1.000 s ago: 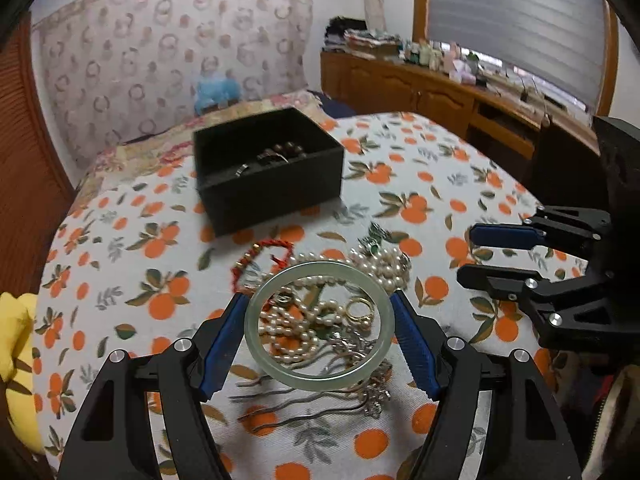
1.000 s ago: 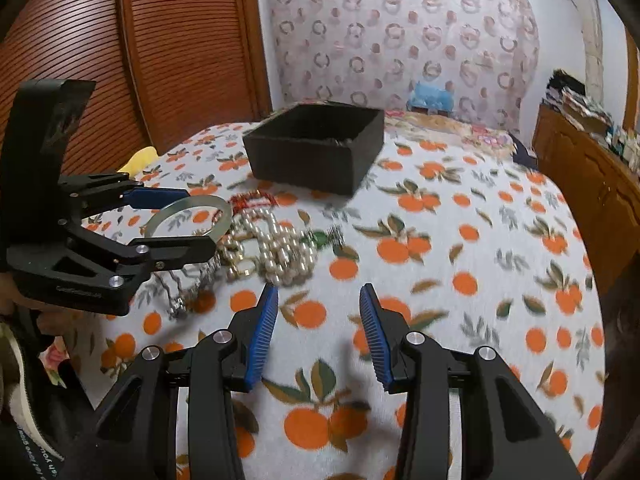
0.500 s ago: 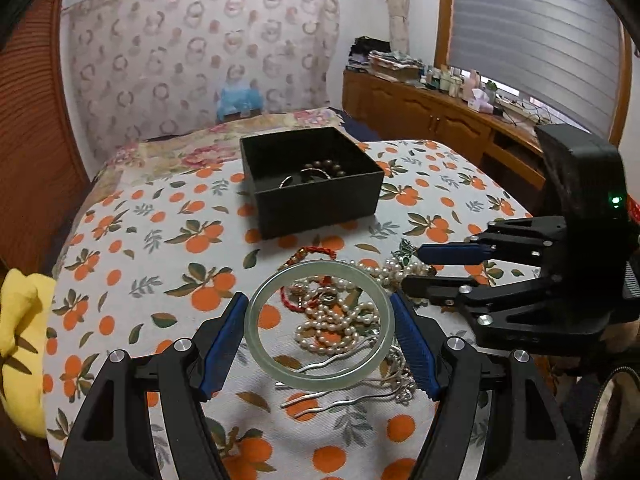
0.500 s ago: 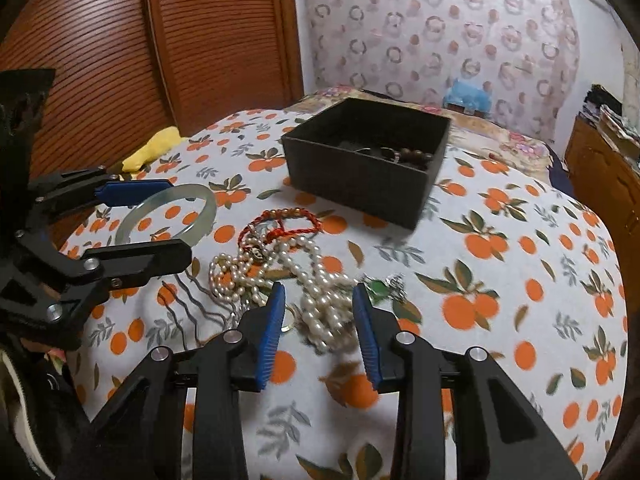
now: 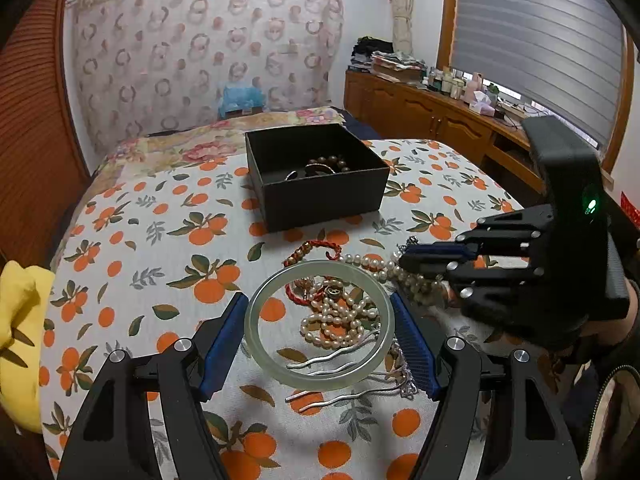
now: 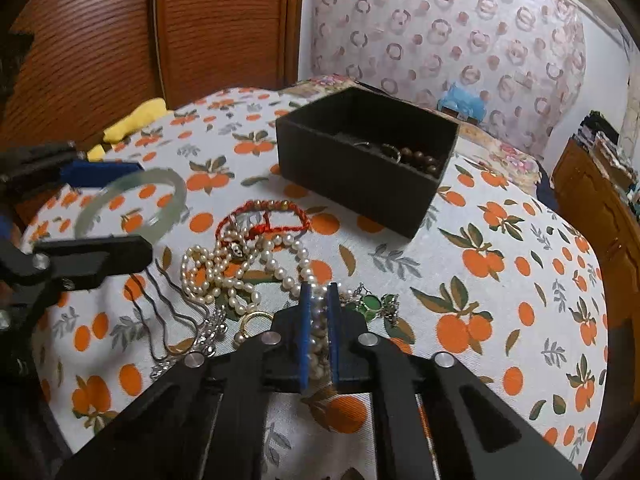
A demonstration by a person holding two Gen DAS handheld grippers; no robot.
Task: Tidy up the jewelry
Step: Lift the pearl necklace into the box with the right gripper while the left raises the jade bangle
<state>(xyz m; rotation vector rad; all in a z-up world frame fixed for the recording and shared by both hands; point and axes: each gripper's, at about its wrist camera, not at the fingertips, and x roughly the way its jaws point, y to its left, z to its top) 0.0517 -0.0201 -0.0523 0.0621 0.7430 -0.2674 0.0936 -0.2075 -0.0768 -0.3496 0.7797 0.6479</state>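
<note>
Holding the pale green bangle (image 5: pixel 319 326) level between its blue pads (image 5: pixel 222 344), your left gripper (image 5: pixel 319 340) is spread wide to the ring's full width and hangs above the jewelry pile at the near edge of the table (image 5: pixel 132 240). Your right gripper (image 6: pixel 318 334) is down at that pile, its jaws nearly together and pinching a strand of the pearl necklace (image 6: pixel 256 268); the rest of the strand lies tangled on the cloth. Just beyond the pearls sits a red braided bracelet (image 6: pixel 260 216), with wavy metal hairpins (image 5: pixel 340 360) on the near side, a gold ring (image 6: pixel 254 318) and a green-stone piece (image 6: pixel 370 304) beside the right gripper's fingers. The black box (image 5: pixel 316 174) stands open toward the table's far side, apart from the pile, with a bare strip of cloth between them; dark beads (image 6: pixel 420 158) and rings already lie inside. The orange-print tablecloth (image 6: pixel 520 280) is open to the right and far-left of the box. A yellow cloth (image 5: pixel 20 340) lies at the left edge. Wooden louvred doors (image 6: pixel 120 40) close off the left, a patterned curtain (image 5: pixel 200 60) hangs behind, and a wooden sideboard (image 5: pixel 424 116) under the blinds runs along the right.
</note>
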